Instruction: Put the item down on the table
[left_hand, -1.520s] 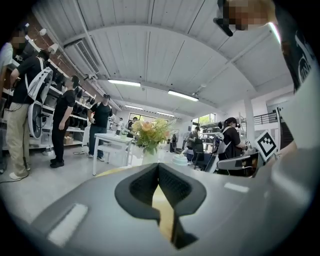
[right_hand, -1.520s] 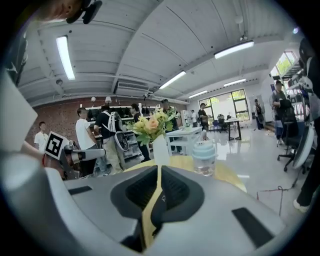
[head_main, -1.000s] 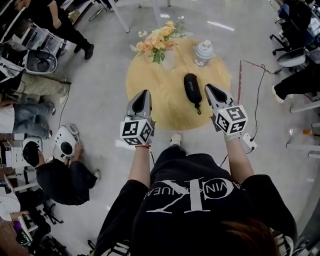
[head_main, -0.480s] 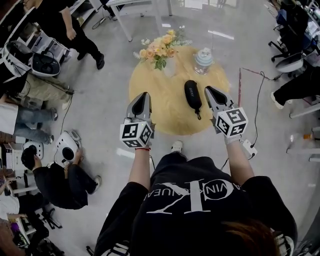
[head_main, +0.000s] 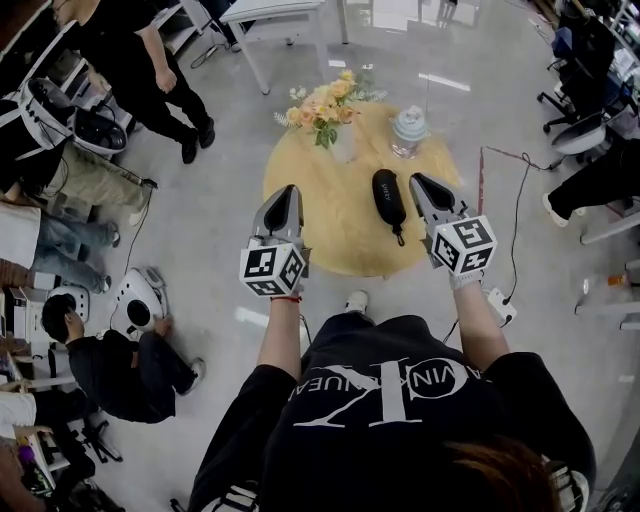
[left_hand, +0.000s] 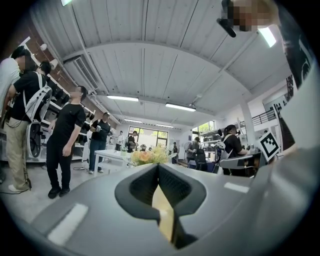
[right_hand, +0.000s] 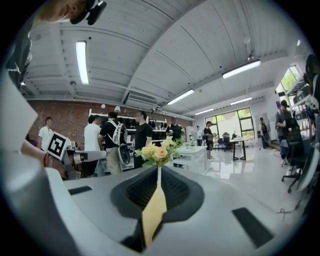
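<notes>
A black oblong case lies on the round wooden table, apart from both grippers. In the head view my right gripper is held just right of the case, shut, with nothing in it. My left gripper hovers over the table's left edge, also shut and empty. In the left gripper view the jaws of the left gripper meet in a thin line. The right gripper view shows the same for the right gripper.
A vase of flowers and a lidded jar stand at the table's far side. People stand and sit to the left. A white table is beyond, office chairs and a floor cable at right.
Both grippers stay shut and keep their places. The case lies still on the table. The head view has drifted slightly, and the people at left have shifted.
</notes>
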